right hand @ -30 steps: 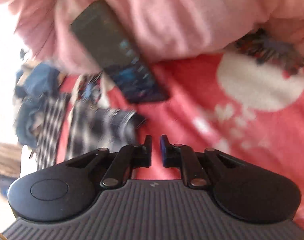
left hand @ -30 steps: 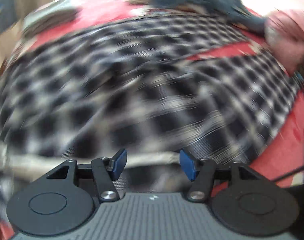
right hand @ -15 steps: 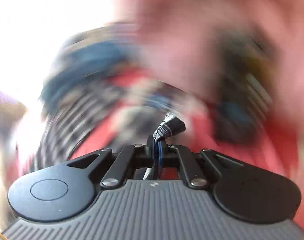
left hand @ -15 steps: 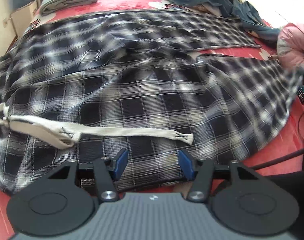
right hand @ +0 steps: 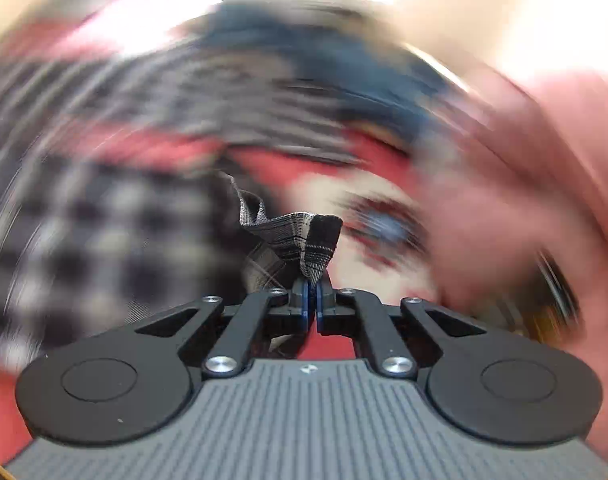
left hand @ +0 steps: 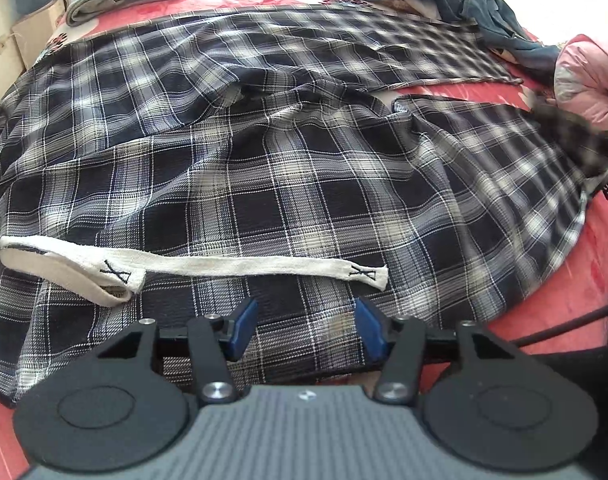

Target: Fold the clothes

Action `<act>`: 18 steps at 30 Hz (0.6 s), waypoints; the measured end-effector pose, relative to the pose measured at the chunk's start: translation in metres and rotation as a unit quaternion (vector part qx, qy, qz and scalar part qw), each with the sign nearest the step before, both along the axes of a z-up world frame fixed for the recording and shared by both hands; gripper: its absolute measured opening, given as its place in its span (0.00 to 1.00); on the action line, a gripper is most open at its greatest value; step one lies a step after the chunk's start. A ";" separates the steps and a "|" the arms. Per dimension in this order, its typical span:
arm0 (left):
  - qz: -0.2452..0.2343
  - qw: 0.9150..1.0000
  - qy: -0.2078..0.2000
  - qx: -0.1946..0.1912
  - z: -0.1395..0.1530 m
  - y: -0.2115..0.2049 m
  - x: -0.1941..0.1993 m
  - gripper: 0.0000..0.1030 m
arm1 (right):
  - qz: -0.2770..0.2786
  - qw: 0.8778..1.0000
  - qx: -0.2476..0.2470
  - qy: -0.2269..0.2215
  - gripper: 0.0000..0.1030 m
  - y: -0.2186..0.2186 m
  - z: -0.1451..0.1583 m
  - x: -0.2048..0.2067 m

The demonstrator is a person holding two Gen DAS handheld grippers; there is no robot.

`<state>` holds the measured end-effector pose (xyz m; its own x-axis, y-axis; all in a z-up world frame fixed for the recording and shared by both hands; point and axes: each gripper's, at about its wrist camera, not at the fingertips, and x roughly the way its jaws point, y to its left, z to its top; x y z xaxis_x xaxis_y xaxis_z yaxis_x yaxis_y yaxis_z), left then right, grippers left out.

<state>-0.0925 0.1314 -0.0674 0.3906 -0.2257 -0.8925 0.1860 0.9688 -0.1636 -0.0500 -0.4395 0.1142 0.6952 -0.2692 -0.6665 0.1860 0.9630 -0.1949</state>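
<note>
Right hand-held gripper (right hand: pixel 312 300) now has its jaws pinched together on a corner of the plaid trousers (left hand: pixel 263 168); a second ago those jaws stood slightly apart over the red bedspread (left hand: pixel 596 280) with nothing between them, and they closed about half a second back. Its view is smeared with motion, so only the little tuft of checked cloth rising from the pads reads sharply. In the left wrist view the held hem shows as a dark blur at the right edge of the frame. That grip probably means a leg end is secured and a fold can begin.

Left hand-held gripper (left hand: pixel 306 330) hovers half open over the waistband at the bottom centre, blue pads clear of the cloth, holding nothing; a second ago its picture was blurred, and now it is steady.

Spread across the bed, the trousers run with their long axis from the waist at the lower left to the leg ends at the upper right. A white drawstring (left hand: pixel 239 266) lies across the waist, left to right.
</note>
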 end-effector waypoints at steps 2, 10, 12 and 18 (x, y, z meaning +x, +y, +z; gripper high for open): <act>0.002 1.000 0.002 -0.001 -0.001 0.000 0.000 0.53 | -0.110 0.989 0.098 -0.014 0.02 -0.055 -0.008 -0.014; 0.004 1.000 0.005 0.005 0.001 -0.004 -0.003 0.53 | -0.344 0.852 0.395 -0.020 0.08 -0.145 -0.075 -0.072; 0.010 1.000 0.004 0.006 0.002 0.000 -0.004 0.53 | -0.364 0.830 0.422 -0.032 0.10 -0.147 -0.076 -0.086; 0.042 0.999 -0.004 -0.002 0.006 0.014 -0.008 0.53 | -0.406 0.812 0.416 -0.061 0.18 -0.145 -0.055 -0.110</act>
